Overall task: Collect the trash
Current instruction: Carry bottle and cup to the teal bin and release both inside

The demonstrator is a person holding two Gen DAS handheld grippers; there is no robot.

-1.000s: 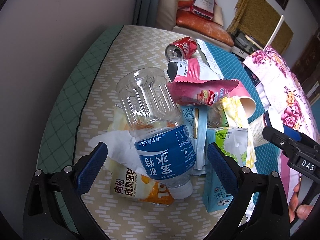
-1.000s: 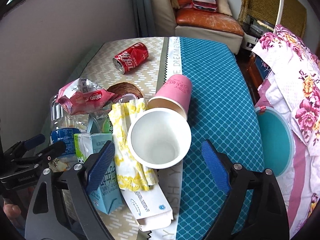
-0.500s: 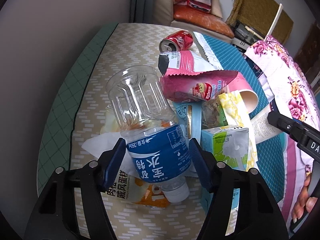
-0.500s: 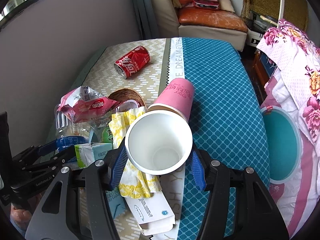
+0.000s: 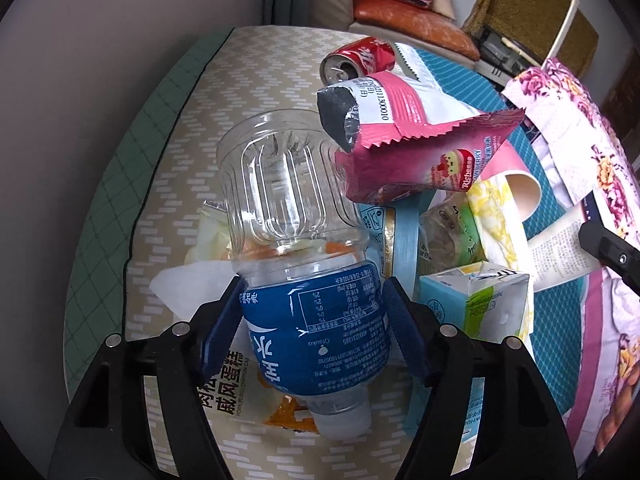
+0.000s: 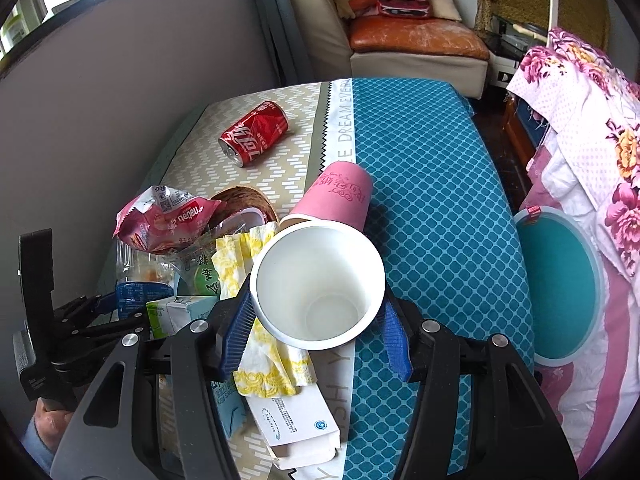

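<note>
Two featherweight empties filled your grippers: left gripper (image 5: 314, 322) clamped the crushable plastic bottle (image 5: 296, 248) at its label, right gripper (image 6: 316, 330) pinched the flimsy white cup (image 6: 318, 286) below its rim.

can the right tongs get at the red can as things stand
Probably not right now. The right tongs are shut on the white cup, so they are occupied. The red can lies on its side farther up the table, apart from the pile, with open cloth around it.
</note>
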